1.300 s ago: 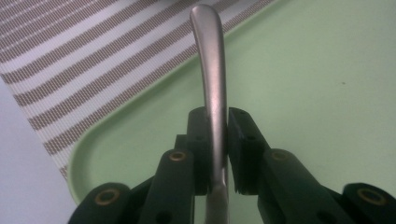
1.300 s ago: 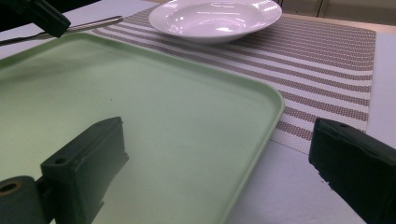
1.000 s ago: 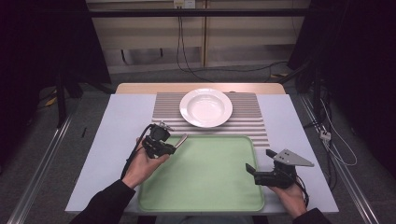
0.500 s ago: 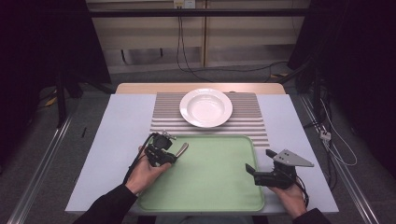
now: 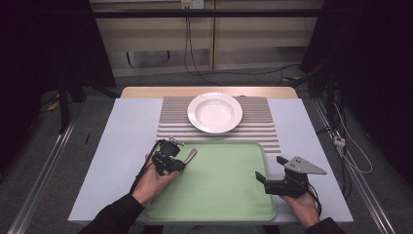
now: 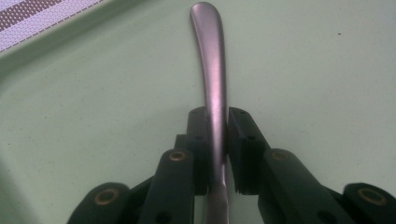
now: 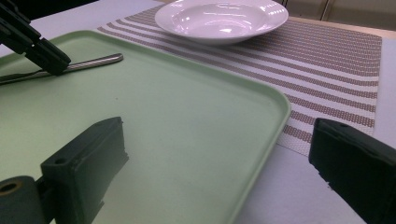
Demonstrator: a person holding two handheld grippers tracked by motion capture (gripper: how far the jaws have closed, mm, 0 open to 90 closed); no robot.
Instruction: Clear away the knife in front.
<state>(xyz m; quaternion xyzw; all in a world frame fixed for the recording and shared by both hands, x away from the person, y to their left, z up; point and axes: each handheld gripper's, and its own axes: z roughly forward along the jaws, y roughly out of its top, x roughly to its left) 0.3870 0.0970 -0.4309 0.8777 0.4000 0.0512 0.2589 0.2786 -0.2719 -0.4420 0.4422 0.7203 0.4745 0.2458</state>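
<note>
At nine o'clock on the green tray [image 5: 219,190], the left gripper [image 6: 218,154] is clamped on a metal utensil handle [image 6: 212,84], whose rounded end points toward one o'clock above the tray floor; its working end is hidden. Over the tray's four o'clock edge, the right gripper [image 7: 219,158] has its jaws spread wide, holding nothing. Toward twelve o'clock, a white bowl [image 5: 215,112] rests on the striped placemat [image 5: 170,117].

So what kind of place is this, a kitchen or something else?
Probably a recording lab, not a kitchen: a staged table with a round white bowl on a striped placemat, loose cables on the bare floor, and dark curtains around.
</note>
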